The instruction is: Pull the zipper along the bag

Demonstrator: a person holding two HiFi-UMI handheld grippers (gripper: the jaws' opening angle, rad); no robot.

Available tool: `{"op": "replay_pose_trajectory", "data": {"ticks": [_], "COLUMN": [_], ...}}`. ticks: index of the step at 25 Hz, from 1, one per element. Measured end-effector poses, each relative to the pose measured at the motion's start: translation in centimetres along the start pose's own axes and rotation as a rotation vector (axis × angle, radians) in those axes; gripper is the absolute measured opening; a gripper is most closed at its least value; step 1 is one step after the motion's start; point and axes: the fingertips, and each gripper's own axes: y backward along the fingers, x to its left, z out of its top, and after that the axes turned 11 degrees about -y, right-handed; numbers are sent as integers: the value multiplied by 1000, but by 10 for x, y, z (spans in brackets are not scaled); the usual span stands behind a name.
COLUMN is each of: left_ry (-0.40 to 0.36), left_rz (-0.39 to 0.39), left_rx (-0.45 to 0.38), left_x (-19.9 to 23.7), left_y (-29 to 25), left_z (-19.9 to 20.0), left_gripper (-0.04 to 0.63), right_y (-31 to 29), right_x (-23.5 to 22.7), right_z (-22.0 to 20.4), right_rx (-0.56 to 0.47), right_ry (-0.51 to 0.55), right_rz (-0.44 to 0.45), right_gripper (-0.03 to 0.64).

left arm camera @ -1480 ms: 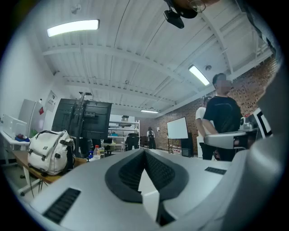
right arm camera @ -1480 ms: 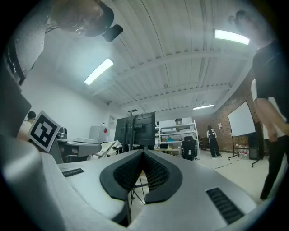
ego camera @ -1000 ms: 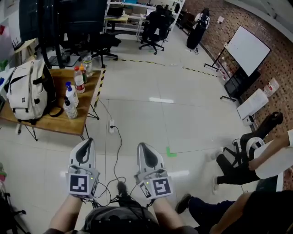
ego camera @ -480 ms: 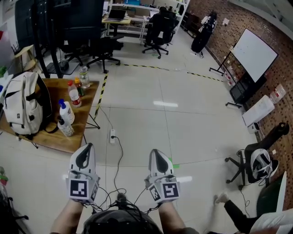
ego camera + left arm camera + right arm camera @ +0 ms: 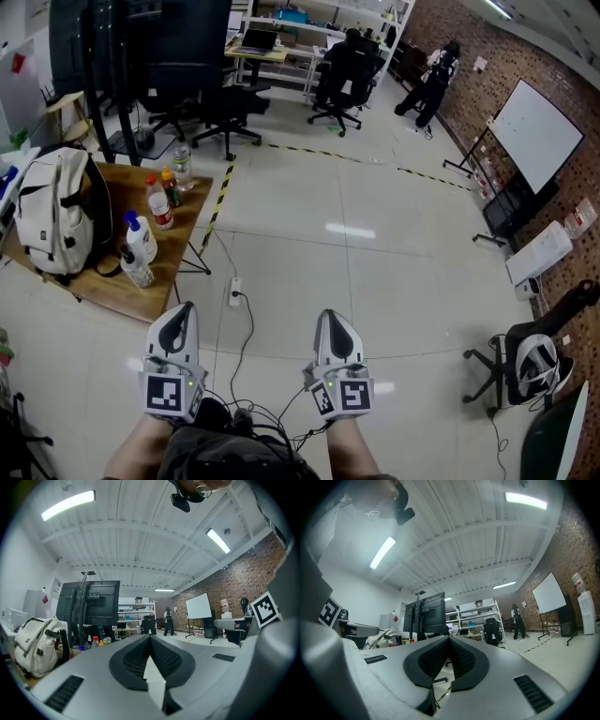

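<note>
At the wooden table [image 5: 114, 287]'s left edge, the white fabric backpack [image 5: 54, 214] stands upright; left gripper [image 5: 177, 323] and right gripper [image 5: 337, 329] clenched, empty.

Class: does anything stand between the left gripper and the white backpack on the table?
Mostly bare floor. Bottles stand on the table just right of the backpack, close to the left gripper's line to it, so they may need avoiding.

bag [image 5: 58, 211]: white backpack | upright | on wooden table [image 5: 150, 298], far left
</note>
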Motion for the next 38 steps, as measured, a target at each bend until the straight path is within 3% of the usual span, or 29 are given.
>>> {"op": "replay_pose_trajectory", "data": {"ticks": [11,17,22,29,34,38], "left_ry": [-24,-28,-24,29,-20,-2], "left_rz": [64,19,-9,4,19,5], "left_rx": [-30,-44,-55,-56,-80,-71], "left_x": [12,5,26,98,172,235], "left_y": [9,-7,-15,-3,16,28], "left_z": [23,29,30,22,0,-32], "left_gripper": [25,25,25,25,25,25], "right_y": [3,-7,-15,-36,-54,-71], "right_x": [9,-7,3,67,137,199], "right_z": [-5,10,20,20,0,-25], "right_rx": [18,-6,-67,-78,-67,-36], "right_ry": [1,8,31,61,99,98], "right_rz": [38,2,-38,-45,-49,-79], "right_gripper": [-3,-3,-3,-3,-3,-3]}}
